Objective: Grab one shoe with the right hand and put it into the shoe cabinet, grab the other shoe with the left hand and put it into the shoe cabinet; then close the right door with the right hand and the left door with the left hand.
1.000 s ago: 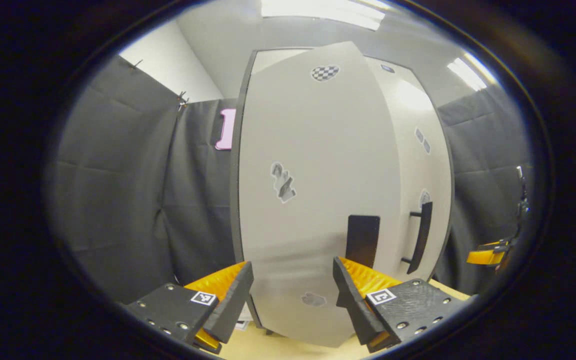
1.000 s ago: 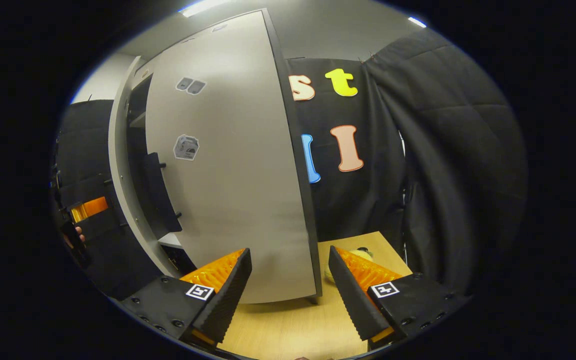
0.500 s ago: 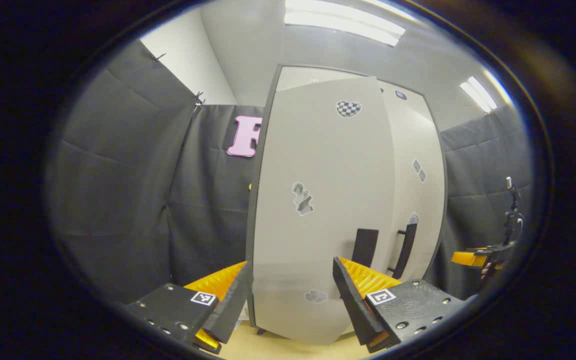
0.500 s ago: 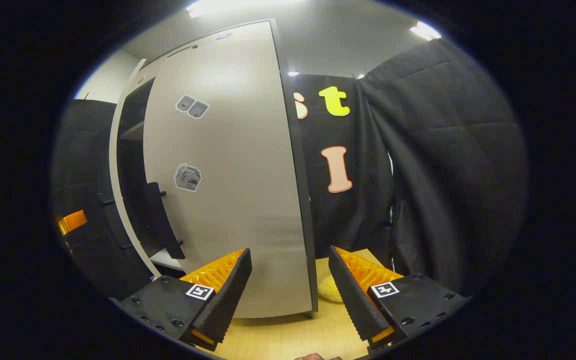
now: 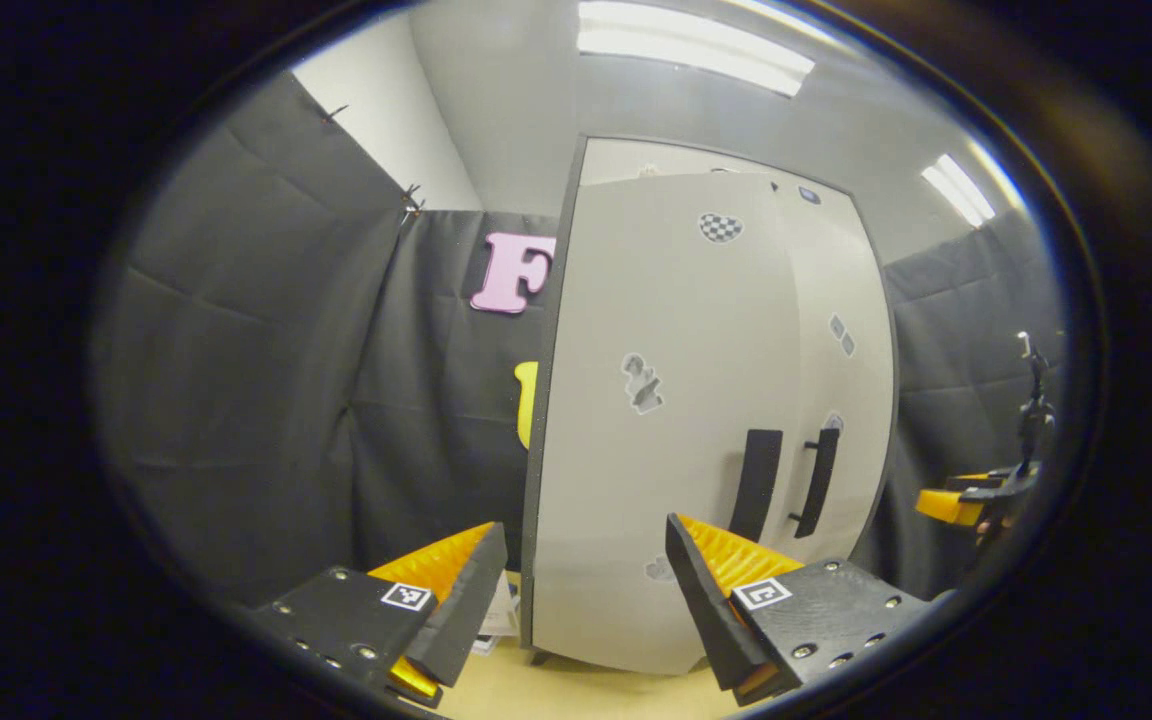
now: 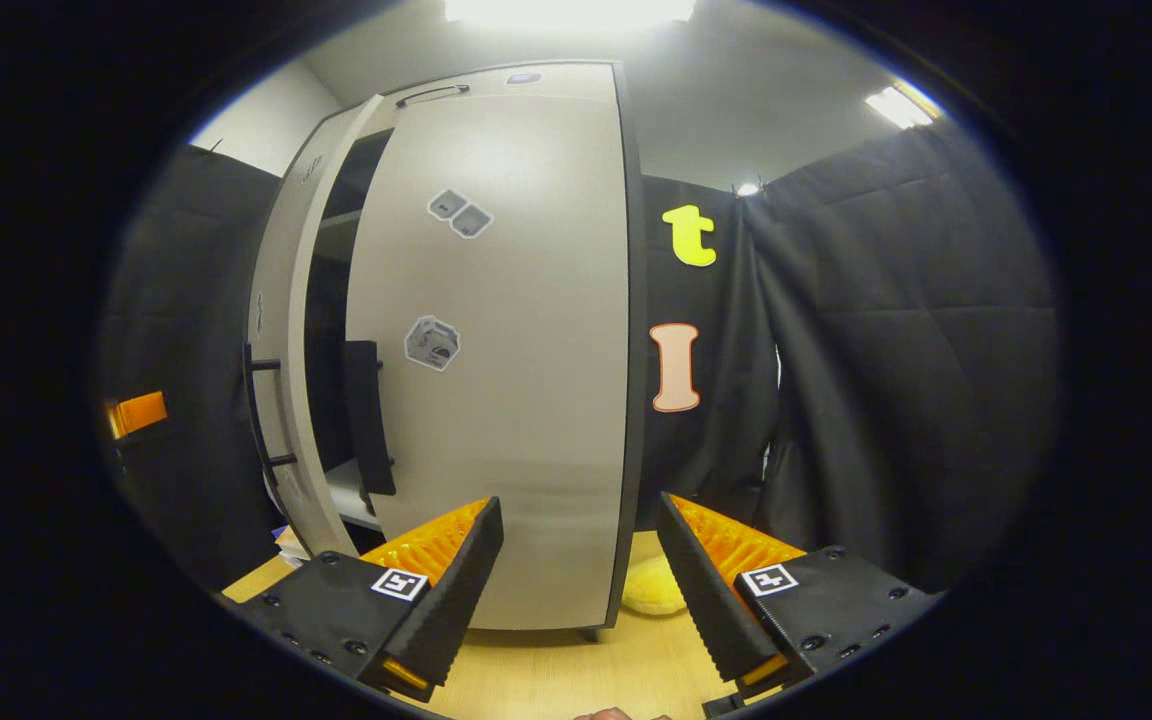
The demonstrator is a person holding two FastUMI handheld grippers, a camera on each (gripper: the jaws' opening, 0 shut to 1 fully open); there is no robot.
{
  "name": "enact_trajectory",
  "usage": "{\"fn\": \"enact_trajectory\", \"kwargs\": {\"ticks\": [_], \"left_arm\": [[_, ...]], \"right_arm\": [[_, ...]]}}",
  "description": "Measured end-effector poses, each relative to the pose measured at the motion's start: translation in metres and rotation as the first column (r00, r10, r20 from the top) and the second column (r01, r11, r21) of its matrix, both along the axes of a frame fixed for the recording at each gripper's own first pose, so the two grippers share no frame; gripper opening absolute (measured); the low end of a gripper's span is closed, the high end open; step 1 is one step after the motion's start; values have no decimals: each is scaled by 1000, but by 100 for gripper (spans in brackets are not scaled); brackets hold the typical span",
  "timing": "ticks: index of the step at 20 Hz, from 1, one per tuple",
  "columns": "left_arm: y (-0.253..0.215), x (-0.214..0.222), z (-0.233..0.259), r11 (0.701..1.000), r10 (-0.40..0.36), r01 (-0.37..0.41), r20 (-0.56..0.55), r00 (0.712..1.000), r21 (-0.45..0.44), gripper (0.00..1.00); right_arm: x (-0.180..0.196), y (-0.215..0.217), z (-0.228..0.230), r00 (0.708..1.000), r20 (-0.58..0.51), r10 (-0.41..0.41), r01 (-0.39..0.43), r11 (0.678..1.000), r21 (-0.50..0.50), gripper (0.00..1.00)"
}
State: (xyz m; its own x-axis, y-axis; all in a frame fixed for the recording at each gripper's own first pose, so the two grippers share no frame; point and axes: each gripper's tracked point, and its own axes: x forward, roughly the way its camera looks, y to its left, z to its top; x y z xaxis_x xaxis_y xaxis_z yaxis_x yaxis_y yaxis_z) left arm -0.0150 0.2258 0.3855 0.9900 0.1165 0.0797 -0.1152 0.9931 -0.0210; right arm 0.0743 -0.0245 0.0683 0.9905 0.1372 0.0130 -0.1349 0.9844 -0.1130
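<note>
1. As we looked along the left gripper, its fingers stood apart with nothing between them, in front of the tall pale-grey shoe cabinet.
2. We saw the cabinet standing on the light wooden table, with the black cloth booth wall behind and beside it.
3. From the left gripper view, the left door looked almost flush with the right door, and their two black bar handles stood side by side near the meeting edge.
4. We noted small grey stickers on the door fronts, one of them chequered near the top.
5. At the right edge of that view we saw the other gripper, well apart from the cabinet.
6. Through the right gripper view, the right gripper also had its fingers spread and empty, hovering above the table.
7. We saw the right door from this side closed or nearly so, while the left door stood ajar with a dark gap and shelves showing between them.
8. We could not make out the shoes inside the cabinet; a soft yellow object lay on the table beside the cabinet's far corner.
</note>
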Motion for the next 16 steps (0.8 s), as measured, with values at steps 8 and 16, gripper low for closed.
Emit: {"fn": "enact_trajectory", "kwargs": {"ticks": [8,16], "left_arm": [[-7,1,-20,997,-60,59,-31,998,-51,92],[20,-13,-59,998,-67,68,-87,994,9,93]], "right_arm": [[-17,19,0,1000,-4,-18,18,999,42,98],[-38,37,-12,997,-26,-73,74,995,59,98]]}}
